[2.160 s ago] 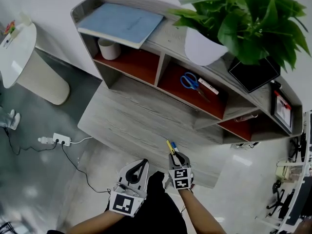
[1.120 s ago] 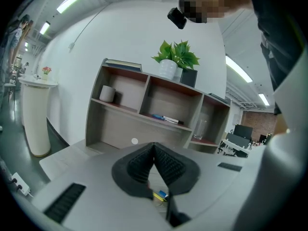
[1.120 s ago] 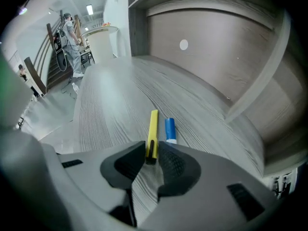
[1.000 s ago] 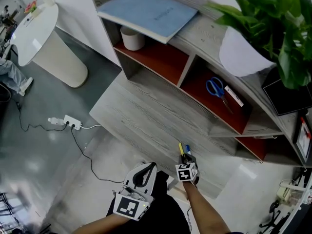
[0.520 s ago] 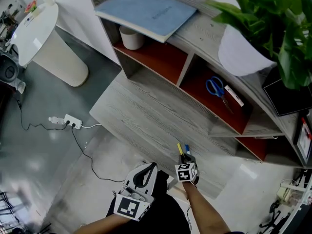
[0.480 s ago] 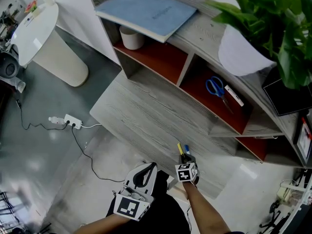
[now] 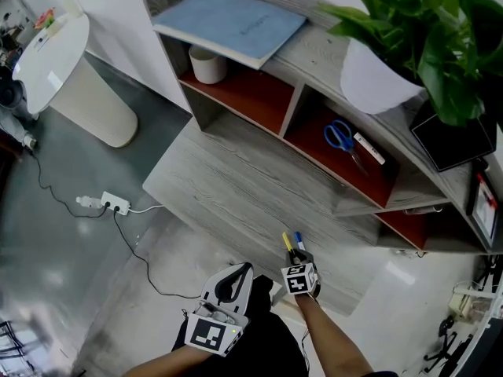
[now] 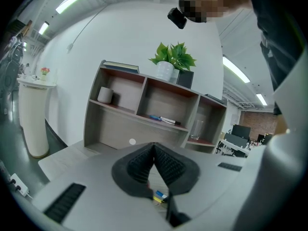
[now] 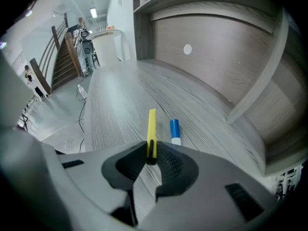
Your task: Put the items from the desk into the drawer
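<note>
Both jaws of the right gripper (image 9: 151, 159) are pressed together on the lower end of a thin yellow tool (image 9: 151, 128), which stands out forward from them over the desk (image 9: 120, 100). Just to the right of it is a blue-capped marker (image 9: 174, 130), almost parallel to it. The marker's white end goes behind the right jaw, and I cannot tell if it lies free on the wood.

In the left gripper view, the left gripper (image 8: 154, 147) has its ribbed pads meeting at the tips, with nothing between them. It is held close to the person's body, beside the right gripper and before the near edge of the desk.

Further out, a shelf unit (image 7: 295, 112) stands at the far side of the desk. Blue scissors (image 7: 339, 136) lie in its middle compartment and a white cup (image 7: 207, 65) stands in the left one. On top are a blue book (image 7: 228, 23) and a potted plant (image 7: 377, 73). A white power strip (image 7: 106, 204) lies on the floor.
</note>
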